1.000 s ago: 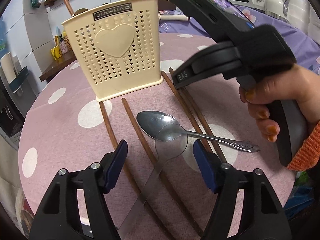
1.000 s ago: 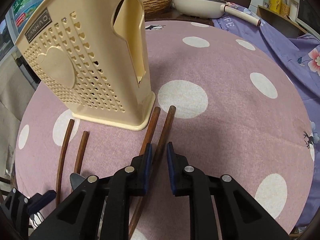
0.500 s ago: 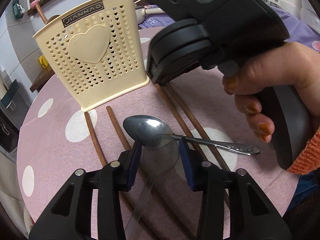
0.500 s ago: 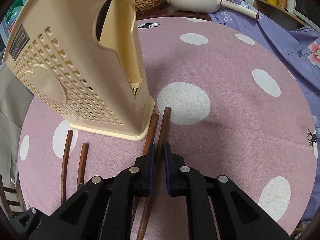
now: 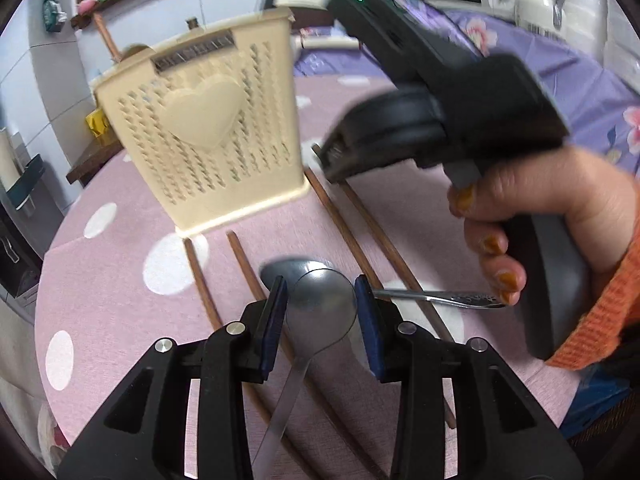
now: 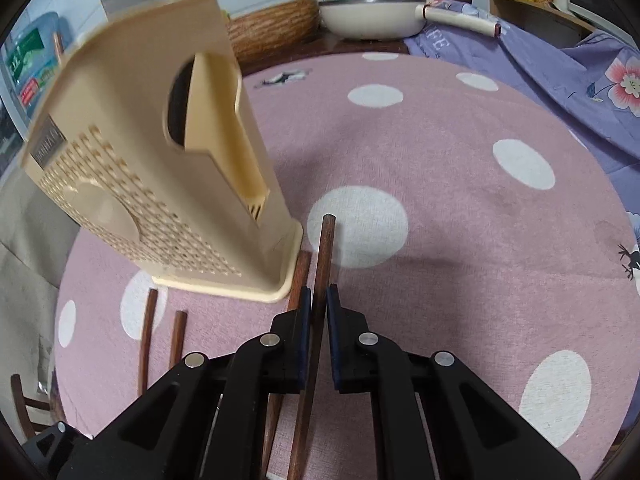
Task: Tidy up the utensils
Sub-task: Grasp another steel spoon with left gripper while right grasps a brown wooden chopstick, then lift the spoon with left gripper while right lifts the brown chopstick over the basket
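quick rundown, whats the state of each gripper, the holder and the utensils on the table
left gripper: shut on the bowl of the upper spoon
right gripper: shut on a chopstick, far end lifted
utensil holder: upright on the table, contents not visible
second spoon: lying flat across chopsticks
neighbouring chopstick: flat beside the holder
left pair of chopsticks: flat, untouched

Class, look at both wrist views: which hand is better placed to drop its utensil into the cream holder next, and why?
Right, probably. Its gripper is shut on a chopstick right beside the holder. The left gripper grips a spoon farther off.
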